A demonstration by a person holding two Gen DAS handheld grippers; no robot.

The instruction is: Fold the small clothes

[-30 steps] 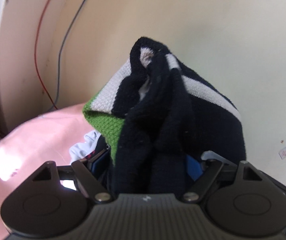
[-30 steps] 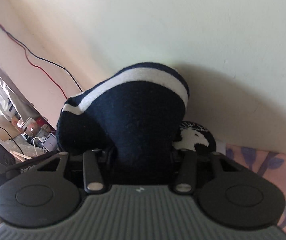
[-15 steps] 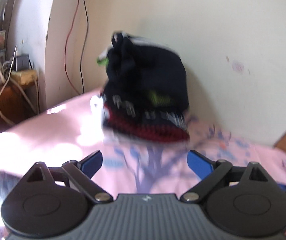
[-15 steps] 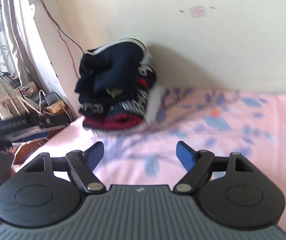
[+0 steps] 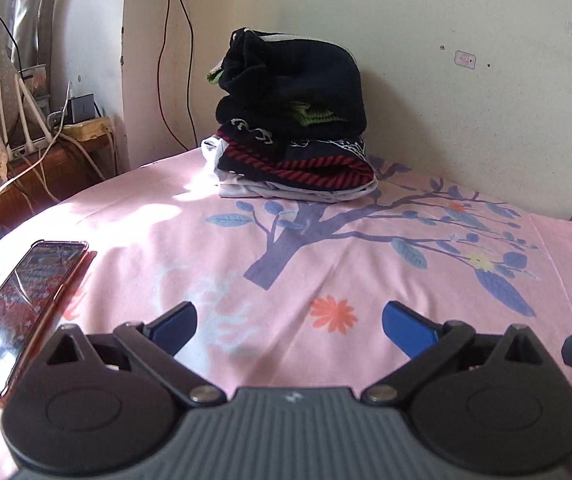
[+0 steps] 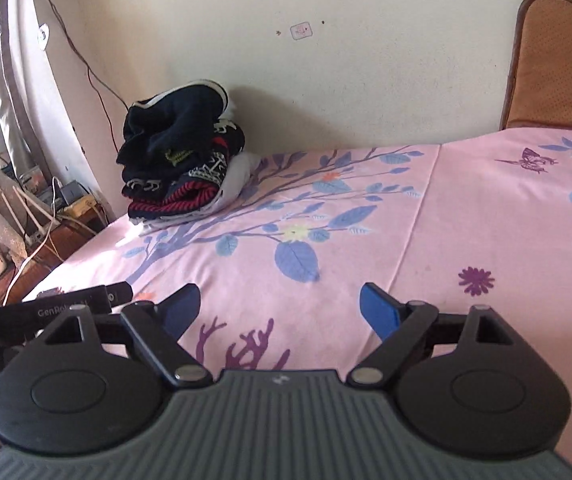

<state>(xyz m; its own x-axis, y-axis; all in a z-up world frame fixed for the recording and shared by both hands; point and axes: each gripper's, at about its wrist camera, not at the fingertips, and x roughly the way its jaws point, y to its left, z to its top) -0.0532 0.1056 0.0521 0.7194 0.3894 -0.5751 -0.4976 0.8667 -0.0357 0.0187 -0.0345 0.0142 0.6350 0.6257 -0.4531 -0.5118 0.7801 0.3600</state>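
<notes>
Both claws, left claw (image 5: 288,326) and right claw (image 6: 279,306), just sprung wide, empty. Folded dark sweater (image 5: 294,80) sitting atop clothes pile (image 5: 292,160), against wall. Nothing unfolded in sight.

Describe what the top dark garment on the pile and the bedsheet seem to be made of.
Top dark garment: probably knitted wool or acrylic; matte, fuzzy, thick soft folds. Bedsheet: likely thin woven cotton or polyester; smooth, flat printed tree and flowers, fine creases.

Navy knit pile (image 5: 292,120), red-striped hem; pink floral sheet (image 5: 326,264).
</notes>
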